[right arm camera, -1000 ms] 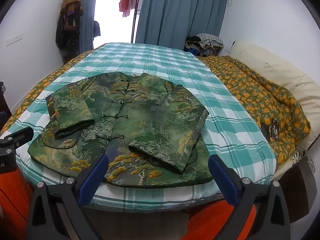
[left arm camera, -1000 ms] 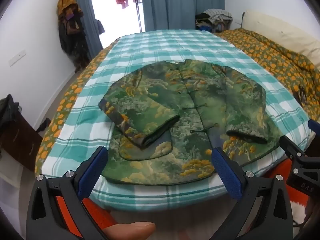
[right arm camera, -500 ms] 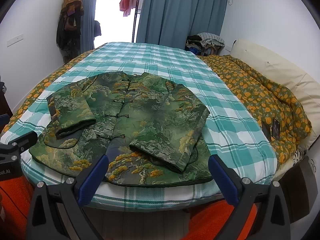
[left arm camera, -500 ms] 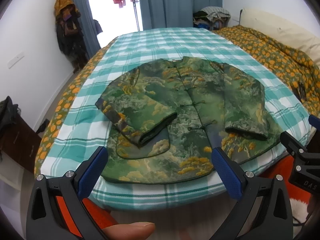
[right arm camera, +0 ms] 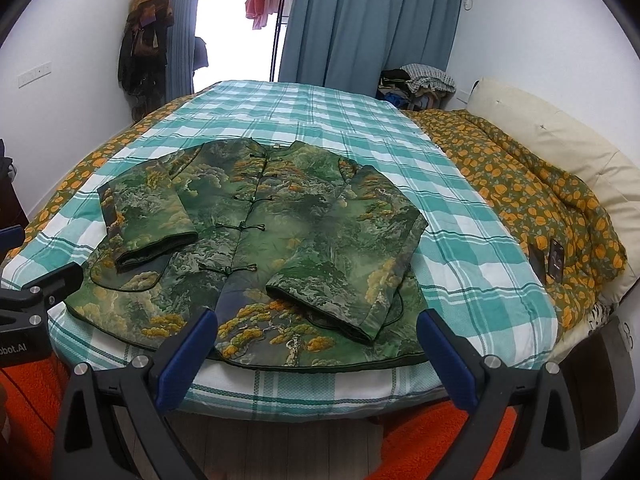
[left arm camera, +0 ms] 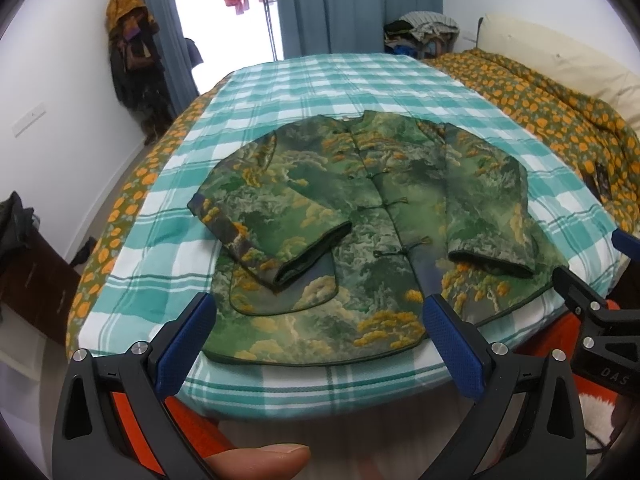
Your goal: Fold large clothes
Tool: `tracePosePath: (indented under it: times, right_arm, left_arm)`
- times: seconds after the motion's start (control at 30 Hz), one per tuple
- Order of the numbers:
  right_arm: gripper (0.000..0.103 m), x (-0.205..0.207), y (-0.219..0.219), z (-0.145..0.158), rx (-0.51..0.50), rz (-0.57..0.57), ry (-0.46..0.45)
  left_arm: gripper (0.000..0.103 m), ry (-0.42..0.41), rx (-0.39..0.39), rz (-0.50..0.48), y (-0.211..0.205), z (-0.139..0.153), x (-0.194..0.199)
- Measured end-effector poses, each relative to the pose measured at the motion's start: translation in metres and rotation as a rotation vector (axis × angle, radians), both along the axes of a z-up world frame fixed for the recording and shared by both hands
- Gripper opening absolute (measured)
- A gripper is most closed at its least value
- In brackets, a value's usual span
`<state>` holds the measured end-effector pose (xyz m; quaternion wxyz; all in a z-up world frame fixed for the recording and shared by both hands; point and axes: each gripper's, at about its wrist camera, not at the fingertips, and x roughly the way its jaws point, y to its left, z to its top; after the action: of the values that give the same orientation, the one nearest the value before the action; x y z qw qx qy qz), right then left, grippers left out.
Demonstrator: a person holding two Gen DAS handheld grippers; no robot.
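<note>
Both jaws gape empty: my left gripper (left arm camera: 318, 332) and right gripper (right arm camera: 316, 350) hover off the bed's (right arm camera: 360, 128) near edge, where the jacket (right arm camera: 280, 240) lies, sleeves tucked in. Its thick hem overhangs slightly; a shallow pinch could slip and undo them.

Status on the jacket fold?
Left gripper and right gripper open, short of the bed. Green jacket flat, sleeves folded in. Nothing in the way.
</note>
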<state>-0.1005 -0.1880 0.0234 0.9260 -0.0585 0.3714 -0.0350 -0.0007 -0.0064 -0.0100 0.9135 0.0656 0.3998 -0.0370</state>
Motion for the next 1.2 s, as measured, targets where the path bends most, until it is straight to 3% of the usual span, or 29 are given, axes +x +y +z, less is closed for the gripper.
tracePosePath:
  times: [1.2]
  right_arm:
    - [0.101,-0.0002,0.0018,-0.0065,0.006,0.002,0.015]
  left_arm:
    - [0.103,0.007,0.005,-0.005,-0.0022,-0.0053,-0.0027]
